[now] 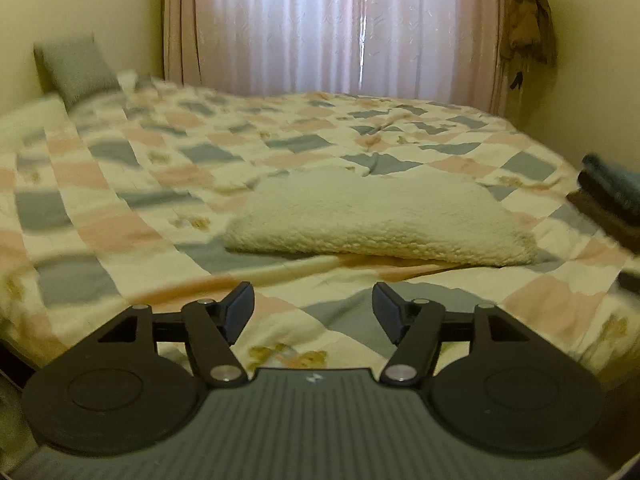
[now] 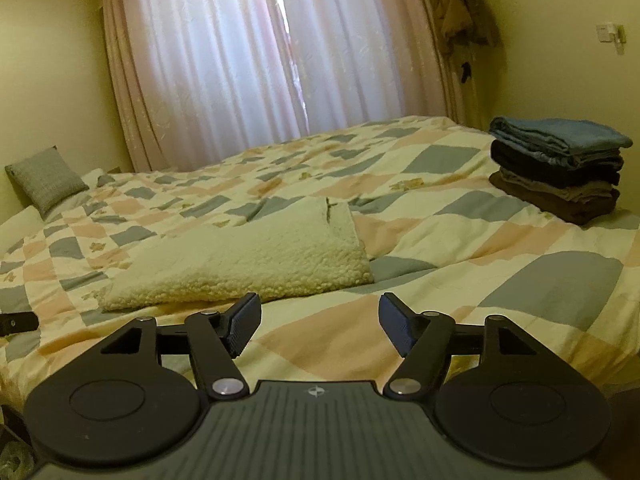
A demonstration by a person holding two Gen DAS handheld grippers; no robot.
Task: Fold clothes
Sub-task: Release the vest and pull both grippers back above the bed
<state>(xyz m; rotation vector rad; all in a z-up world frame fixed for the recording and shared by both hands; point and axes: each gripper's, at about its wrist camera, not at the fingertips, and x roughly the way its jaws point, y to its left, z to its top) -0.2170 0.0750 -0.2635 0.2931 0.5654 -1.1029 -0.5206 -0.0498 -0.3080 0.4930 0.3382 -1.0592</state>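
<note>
A cream fleece garment [image 1: 376, 216] lies folded into a thick flat bundle on the patchwork quilt [image 1: 160, 184]. My left gripper [image 1: 313, 310] hovers open just short of its near edge, with nothing between the fingers. In the right wrist view the same fleece garment [image 2: 248, 256] sits ahead and to the left. My right gripper [image 2: 320, 322] is open and empty above the quilt [image 2: 460, 240], a little short of the bundle's right corner. At the far left of that view, a dark part of the left gripper [image 2: 18, 322] pokes in.
A stack of folded clothes [image 2: 560, 168], blue on top and brown below, stands on the bed's right side, also seen as the stack [image 1: 612, 200]. A grey cushion [image 1: 76, 68] leans at the head. Pink curtains [image 2: 248, 60] cover the window; a brown garment [image 2: 460, 4] hangs on the wall.
</note>
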